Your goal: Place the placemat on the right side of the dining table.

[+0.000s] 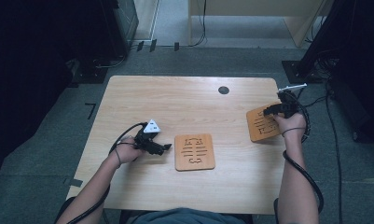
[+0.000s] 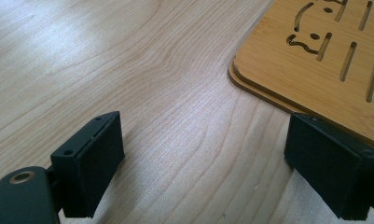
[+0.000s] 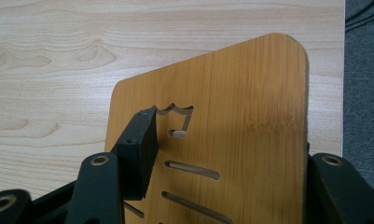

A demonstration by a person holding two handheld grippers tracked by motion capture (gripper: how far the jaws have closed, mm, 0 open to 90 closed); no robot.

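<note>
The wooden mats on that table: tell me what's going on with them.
A person works at a wooden table with a gripper in each hand. The right gripper is over a bamboo mat at the table's right edge; in the right gripper view one jaw lies over the mat's cut-out pattern, and whether the pads press it is unclear. The left gripper rests open on the table, beside what looks like two stacked mats near the middle.

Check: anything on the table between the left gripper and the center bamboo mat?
Nothing visible. The left gripper sits beside the center bamboo mat, jaws open, with bare table between them and the mat's corner near one jaw.
</note>
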